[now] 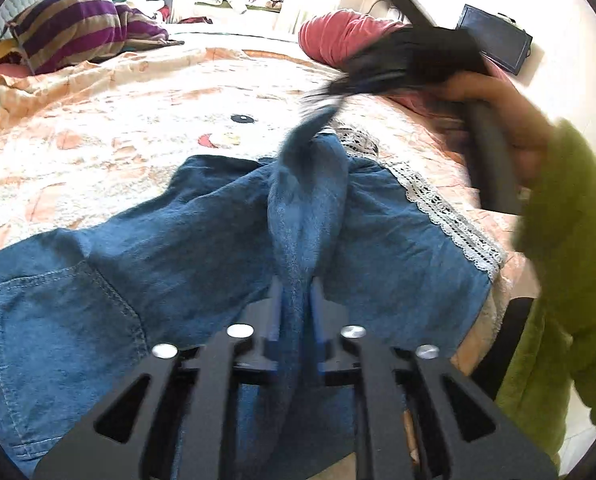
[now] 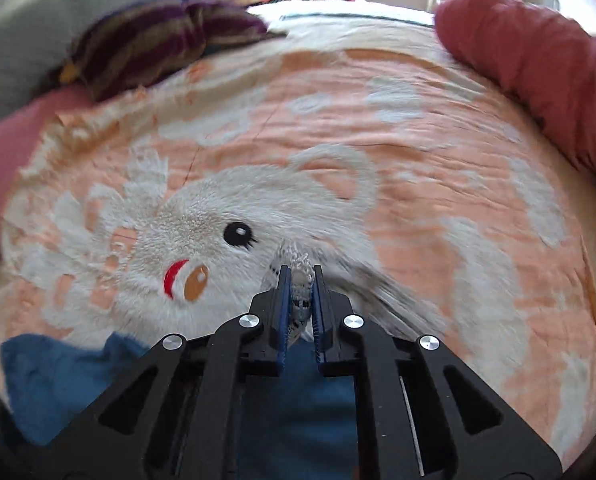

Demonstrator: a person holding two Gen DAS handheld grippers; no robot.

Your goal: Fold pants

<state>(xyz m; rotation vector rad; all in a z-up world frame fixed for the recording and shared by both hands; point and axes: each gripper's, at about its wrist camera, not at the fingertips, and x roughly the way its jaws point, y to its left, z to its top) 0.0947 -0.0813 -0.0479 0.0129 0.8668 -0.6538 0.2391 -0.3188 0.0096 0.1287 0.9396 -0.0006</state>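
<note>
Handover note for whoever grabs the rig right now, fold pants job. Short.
Left gripper: shut on a raised ridge of the blue denim pants.
Right gripper: shut on the white lace hem of the pants, lifted off the peach blanket.
Pants lie spread on the bed, the lace-trimmed leg end towards the red pillow.
Done: both grips taken.
Left: make the fold, flatten, let go.
</note>
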